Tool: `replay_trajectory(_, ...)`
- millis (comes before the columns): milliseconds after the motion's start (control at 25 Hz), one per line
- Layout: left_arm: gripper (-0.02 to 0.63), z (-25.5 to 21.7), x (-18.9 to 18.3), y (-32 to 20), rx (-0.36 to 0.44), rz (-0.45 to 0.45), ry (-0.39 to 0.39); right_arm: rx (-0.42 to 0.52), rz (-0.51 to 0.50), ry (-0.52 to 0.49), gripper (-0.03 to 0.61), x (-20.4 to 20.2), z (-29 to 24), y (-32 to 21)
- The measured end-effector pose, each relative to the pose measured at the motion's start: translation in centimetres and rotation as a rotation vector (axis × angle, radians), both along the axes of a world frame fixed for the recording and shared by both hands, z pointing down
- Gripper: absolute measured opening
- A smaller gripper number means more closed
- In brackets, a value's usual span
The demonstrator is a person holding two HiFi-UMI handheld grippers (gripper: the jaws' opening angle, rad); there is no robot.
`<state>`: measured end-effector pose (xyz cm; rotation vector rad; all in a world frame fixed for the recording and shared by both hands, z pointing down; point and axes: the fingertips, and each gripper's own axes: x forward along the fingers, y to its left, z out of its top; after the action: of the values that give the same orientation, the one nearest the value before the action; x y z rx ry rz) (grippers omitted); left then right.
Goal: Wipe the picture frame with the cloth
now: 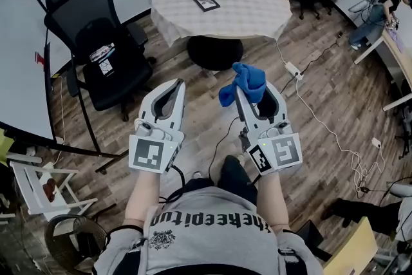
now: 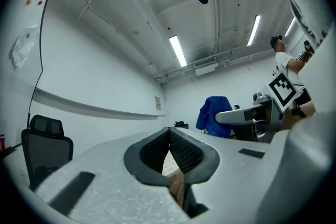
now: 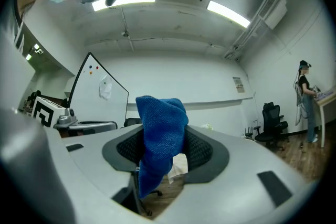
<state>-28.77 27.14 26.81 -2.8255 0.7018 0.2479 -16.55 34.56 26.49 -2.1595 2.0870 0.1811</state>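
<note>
Take cloth [image 3: 160, 134], pinched in right gripper [image 3: 167, 152], to far picture frame [image 1: 206, 2] (well apart now). Brace frame w/ left gripper [image 2: 170, 157], closed & empty.

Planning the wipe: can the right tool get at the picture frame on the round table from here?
Probably not yet. The right tool, shut on the blue cloth, is held well short of the round table, where the picture frame lies. Nothing blocks the way; stepping closer should do.
</note>
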Motion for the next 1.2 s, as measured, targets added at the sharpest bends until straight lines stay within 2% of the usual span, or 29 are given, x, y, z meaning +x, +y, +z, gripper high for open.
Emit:
replay_trajectory(280,0.017,-0.3,3.9,-3.6,0.003,-0.032,0.027,-0.044,-0.024,-0.009,0.207,4.4,1.4,-4.0)
replay_trajectory(640,0.017,-1.6,13.0,-8.2,0.004,-0.097,0.041,-0.046,-0.124,-0.02,0.207,13.2,0.1,-10.2)
replay_trajectory(960,0.017,-2.0,20.4,-10.1,-0.004,-0.165,0.053,-0.057,-0.21,0.0,0.207,20.5,-0.3,-13.0)
replay_trajectory(1200,0.017,-2.2,23.8,-10.6,0.002,-0.206,0.046,-0.067,-0.26,-0.005,0.207,24.1,0.3,-14.1)
